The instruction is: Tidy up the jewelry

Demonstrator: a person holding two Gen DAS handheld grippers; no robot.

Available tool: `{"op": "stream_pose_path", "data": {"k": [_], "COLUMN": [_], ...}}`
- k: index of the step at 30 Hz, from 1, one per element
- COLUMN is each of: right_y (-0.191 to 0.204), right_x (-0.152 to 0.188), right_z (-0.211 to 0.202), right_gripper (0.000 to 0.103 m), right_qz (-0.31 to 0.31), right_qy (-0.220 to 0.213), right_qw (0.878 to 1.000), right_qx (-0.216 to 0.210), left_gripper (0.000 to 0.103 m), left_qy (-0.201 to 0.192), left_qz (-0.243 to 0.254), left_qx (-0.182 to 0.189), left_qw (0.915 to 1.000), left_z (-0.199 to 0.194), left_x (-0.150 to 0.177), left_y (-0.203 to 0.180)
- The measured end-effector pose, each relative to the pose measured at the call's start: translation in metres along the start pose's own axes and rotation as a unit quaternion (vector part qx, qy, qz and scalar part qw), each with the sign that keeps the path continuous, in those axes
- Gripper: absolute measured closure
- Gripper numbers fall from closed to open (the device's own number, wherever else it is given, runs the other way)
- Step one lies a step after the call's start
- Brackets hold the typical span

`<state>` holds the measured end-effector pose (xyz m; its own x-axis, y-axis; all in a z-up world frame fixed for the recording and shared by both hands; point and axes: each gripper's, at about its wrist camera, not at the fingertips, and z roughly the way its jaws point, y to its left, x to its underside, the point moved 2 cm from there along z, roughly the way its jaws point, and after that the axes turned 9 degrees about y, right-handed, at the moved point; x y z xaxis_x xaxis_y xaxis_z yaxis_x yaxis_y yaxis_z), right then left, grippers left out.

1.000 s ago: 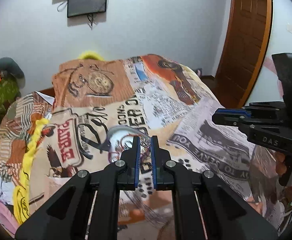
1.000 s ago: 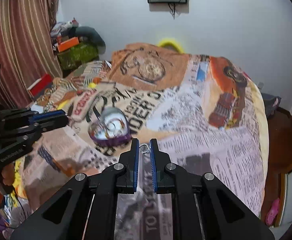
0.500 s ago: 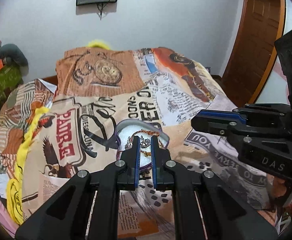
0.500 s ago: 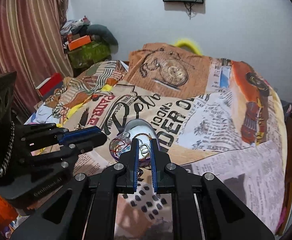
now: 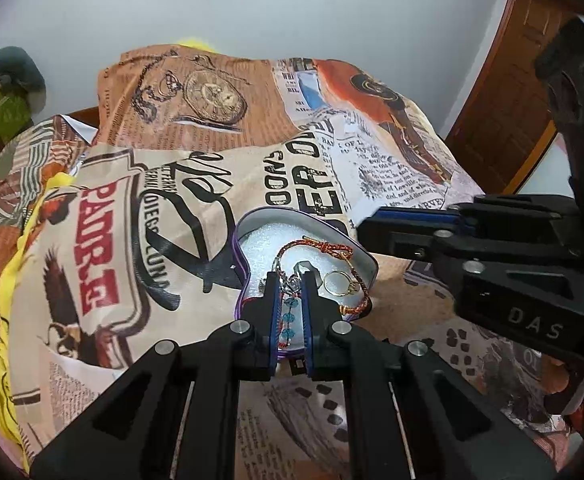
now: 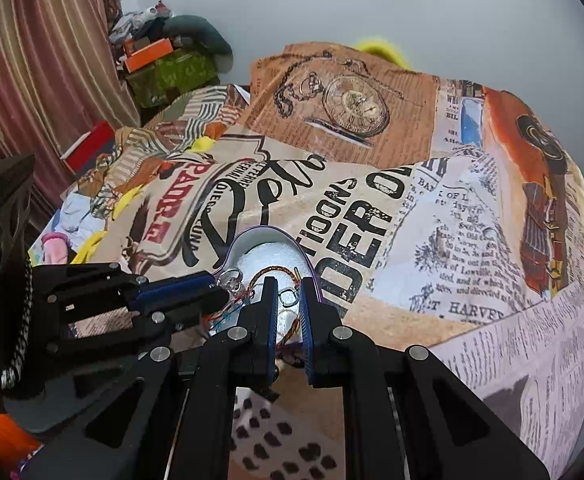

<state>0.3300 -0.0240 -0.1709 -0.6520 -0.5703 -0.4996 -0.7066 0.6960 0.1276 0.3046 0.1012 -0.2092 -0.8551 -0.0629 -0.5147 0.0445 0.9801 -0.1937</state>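
A heart-shaped purple tin (image 5: 251, 216) (image 6: 265, 234) with white foam lining lies open on the bed. Inside lie a red-orange braided cord bracelet (image 5: 324, 246) (image 6: 275, 270), a gold ring (image 5: 338, 282) (image 6: 287, 296), a blue bead strand (image 5: 289, 312) and a small silver piece (image 6: 231, 278). My left gripper (image 5: 292, 276) hovers over the tin's near part, jaws a narrow gap apart with the bead strand and a silver charm showing between them. My right gripper (image 6: 287, 284) hovers over the tin from the right, jaws slightly apart, the ring showing between them.
The bed is covered by a newspaper-print bedspread (image 5: 195, 128) (image 6: 452, 220). A wooden door (image 5: 524, 80) stands at the right. Striped curtains (image 6: 31, 60) and a pile of boxes and clothes (image 6: 163, 56) are at the left. Yellow cloth (image 5: 7, 300) lies at the bed's left edge.
Both grippers have moved forward and down over the open tin. The right gripper held a small ring a second ago; its jaws now stand slightly wider and a ring lies in the tin.
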Motion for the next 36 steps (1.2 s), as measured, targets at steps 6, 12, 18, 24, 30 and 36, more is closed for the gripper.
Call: {"op": "stream_pose_path", "data": {"k": [6, 12, 18, 24, 30, 36], "right_y": [-0.002, -0.003, -0.003, 0.001, 0.003, 0.015], "right_x": [-0.006, -0.005, -0.004, -0.005, -0.004, 0.000], "right_z": [0.017, 0.028, 0.028, 0.022, -0.005, -0.056], "right_gripper": [0.093, 0.093, 0.093, 0.078, 0.072, 0.072], "right_qz": [0.002, 0.008, 0.002, -0.005, 0.002, 0.000], "right_qy": [0.021, 0.038, 0.046, 0.041, 0.011, -0.045], "right_qw": [1.000, 0.999, 0.999, 0.999, 1.000, 0.998], "right_qx": [-0.005, -0.003, -0.002, 0.014, 0.019, 0.036], "left_gripper": [0.095, 0.095, 0.095, 0.091, 0.086, 0.086], "left_qy": [0.008, 0.009, 0.011, 0.007, -0.008, -0.048], "left_qz": [0.010, 0.008, 0.009, 0.011, 0.002, 0.002], "left_qx": [0.000, -0.001, -0.006, -0.018, -0.019, -0.017], "left_qw": [0.9999, 0.9999, 0.9999, 0.9998, 0.9998, 0.9987], "left_z": [0.005, 0.006, 0.000, -0.012, -0.037, -0.083], "left_x": [0.000, -0.001, 0.003, 0.005, 0.003, -0.001], "left_y": [-0.003, -0.002, -0.001, 0.000, 0.001, -0.009]}}
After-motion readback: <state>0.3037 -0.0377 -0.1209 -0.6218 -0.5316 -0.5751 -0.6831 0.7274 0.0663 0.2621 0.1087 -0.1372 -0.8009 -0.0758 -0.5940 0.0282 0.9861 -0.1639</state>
